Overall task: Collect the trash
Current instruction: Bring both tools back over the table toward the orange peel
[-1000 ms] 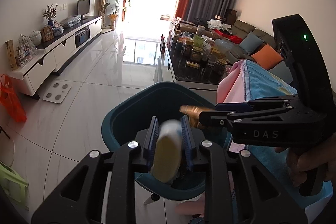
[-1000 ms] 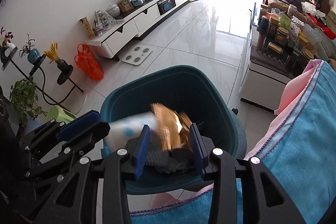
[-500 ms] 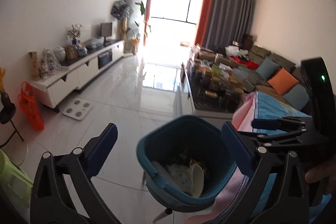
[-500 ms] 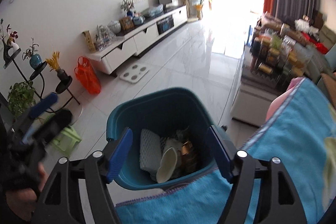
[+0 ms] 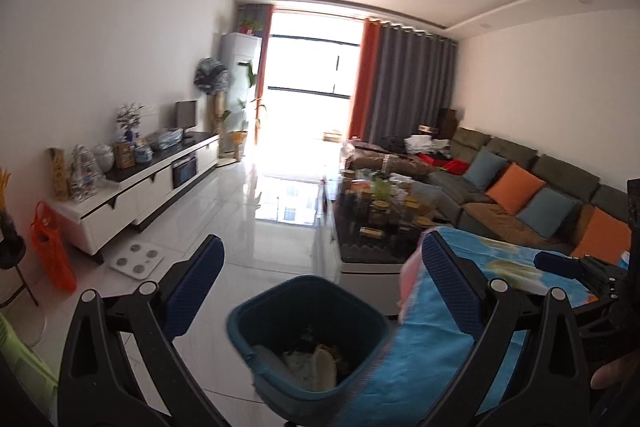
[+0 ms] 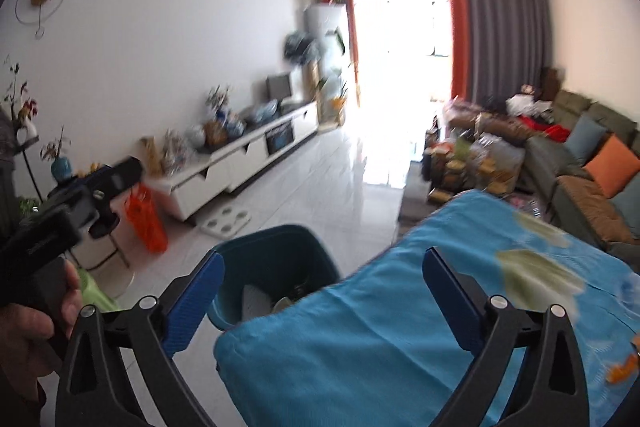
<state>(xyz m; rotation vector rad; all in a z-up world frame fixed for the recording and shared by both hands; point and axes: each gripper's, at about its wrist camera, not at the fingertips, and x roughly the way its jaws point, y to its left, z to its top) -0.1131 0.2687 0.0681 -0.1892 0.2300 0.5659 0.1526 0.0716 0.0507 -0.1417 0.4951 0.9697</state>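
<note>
The teal trash bin (image 5: 276, 293) stands on the floor just below my left gripper (image 5: 320, 249), which is open and holds nothing. Inside it lie a pale cup-like piece (image 5: 322, 367), white foam and dark scraps. In the right wrist view the bin (image 6: 276, 239) sits low and left of centre, partly hidden by the blue cloth (image 6: 400, 331). My right gripper (image 6: 324, 261) hangs above the cloth's edge, its jaws opening with nothing between them. One of its pads (image 5: 558, 264) shows at the right of the left wrist view.
The blue cloth (image 5: 440, 359) covers a surface right of the bin. Behind it is a glass coffee table (image 5: 380, 223) crowded with jars, then a sofa (image 5: 520, 183). Along the left wall stand a white TV cabinet (image 5: 148, 195), an orange bag (image 5: 52, 255) and a scale (image 5: 136, 261).
Both grippers let go of their trash, which now lies in the bin. Their jaws went from shut to wide open, and both rose and drew back from the bin.
</note>
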